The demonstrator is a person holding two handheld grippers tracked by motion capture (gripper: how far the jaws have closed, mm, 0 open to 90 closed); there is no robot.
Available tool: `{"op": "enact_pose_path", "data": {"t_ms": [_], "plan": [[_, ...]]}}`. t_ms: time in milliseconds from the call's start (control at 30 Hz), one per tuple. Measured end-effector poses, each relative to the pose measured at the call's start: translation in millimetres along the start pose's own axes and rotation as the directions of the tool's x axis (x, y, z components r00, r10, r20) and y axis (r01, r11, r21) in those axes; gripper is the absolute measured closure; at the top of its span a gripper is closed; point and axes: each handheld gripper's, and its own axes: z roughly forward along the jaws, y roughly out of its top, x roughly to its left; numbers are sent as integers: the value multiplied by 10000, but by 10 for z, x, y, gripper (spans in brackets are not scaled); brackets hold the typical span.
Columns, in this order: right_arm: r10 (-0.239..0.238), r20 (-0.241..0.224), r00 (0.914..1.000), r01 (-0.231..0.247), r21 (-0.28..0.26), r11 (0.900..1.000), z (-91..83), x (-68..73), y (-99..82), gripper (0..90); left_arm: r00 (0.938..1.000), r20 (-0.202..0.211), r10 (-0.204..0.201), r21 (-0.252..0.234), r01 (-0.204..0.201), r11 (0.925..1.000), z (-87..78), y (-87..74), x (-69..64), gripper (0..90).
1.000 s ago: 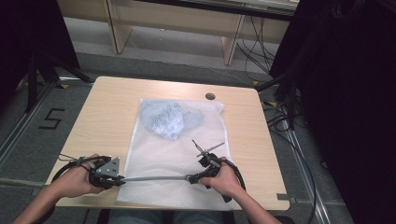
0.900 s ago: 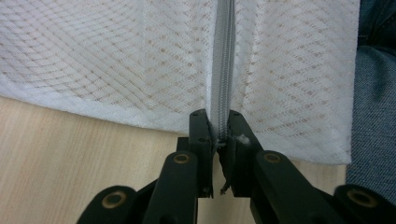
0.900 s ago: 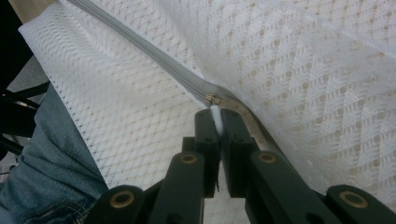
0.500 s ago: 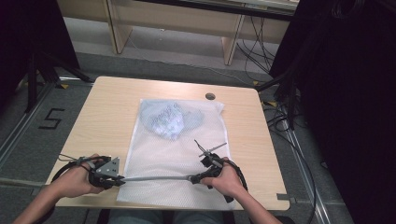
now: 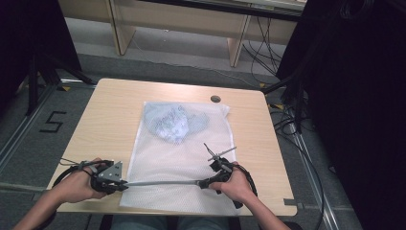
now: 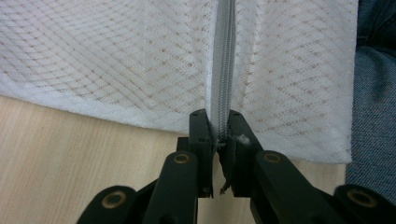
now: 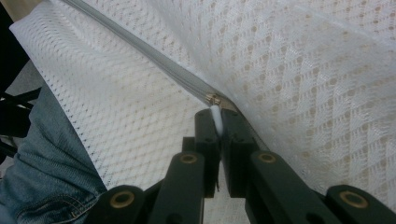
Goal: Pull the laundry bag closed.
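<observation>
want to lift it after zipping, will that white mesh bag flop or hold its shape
Probably floppy: the mesh bag lies flat and creased on the table, its thin netting showing wood through it. Likely light, though the bluish bundle inside would sag toward the low end. The zipper, pinched by the left gripper and right gripper, looks like the firmest line.

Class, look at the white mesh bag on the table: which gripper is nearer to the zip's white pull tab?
Right. The right gripper is shut on the pull tab itself; the left gripper pinches the grey zip at the mesh bag's other edge.
</observation>
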Motion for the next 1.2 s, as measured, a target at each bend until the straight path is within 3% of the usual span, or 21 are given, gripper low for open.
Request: {"op": "enact_pose_path", "data": {"t_ms": [200,233,267,300,433,467,633,667,767,900,933,1000,1033,1200], "plan": [[-78,147,9999,78,10,10000,-9,-23,-6,871,10000,-45,2,-63,-2,10000,-8,-7,1,825],[265,262,9993,-268,139,9995,-27,-22,-11,870,10000,-48,-3,-67,3,10000,-9,-8,1,825],[101,16,9999,-101,-71,9999,-30,-25,-14,871,9999,-51,-107,-155,107,9998,-3,-8,-7,825],[-19,78,10000,20,-63,10000,-31,-52,-25,870,10000,-42,24,-60,-25,10000,-9,-7,1,825],[221,244,9995,-217,-130,9997,-60,-80,-59,870,10000,-57,11,-49,-11,10000,-7,-4,1,825],[219,93,9997,-218,-115,9997,-72,-83,-63,870,10000,-58,1,-58,-1,10000,-7,-4,0,825],[536,422,9977,-530,-138,9985,-89,-92,-87,870,10000,-35,13,-31,-13,10000,-8,-2,0,825],[374,327,9988,-365,-285,9989,-88,-98,-86,870,10000,-42,19,-29,-19,10000,-9,-2,0,825],[642,20,9979,-641,-445,9970,-93,-86,-80,870,10000,-50,24,-66,-24,10000,-10,-3,-1,825],[931,253,9953,-920,-391,9950,-112,-98,-97,870,10000,-48,33,-75,-33,10000,-10,-2,0,825],[818,138,9966,-810,-518,9954,-114,-100,-102,870,10000,-50,28,-73,-29,10000,-11,-1,-1,825],[1053,183,9943,-1045,-409,9937,-128,-98,-111,870,10000,-53,27,-75,-28,10000,-11,-2,-1,825],[808,160,9966,-799,-503,9955,-126,-118,-118,870,10000,-47,19,-69,-19,10000,-11,-2,-1,825],[978,114,9951,-971,-556,9937,-154,-140,-136,870,10000,-57,23,-71,-24,10000,-9,-1,0,825]]}}
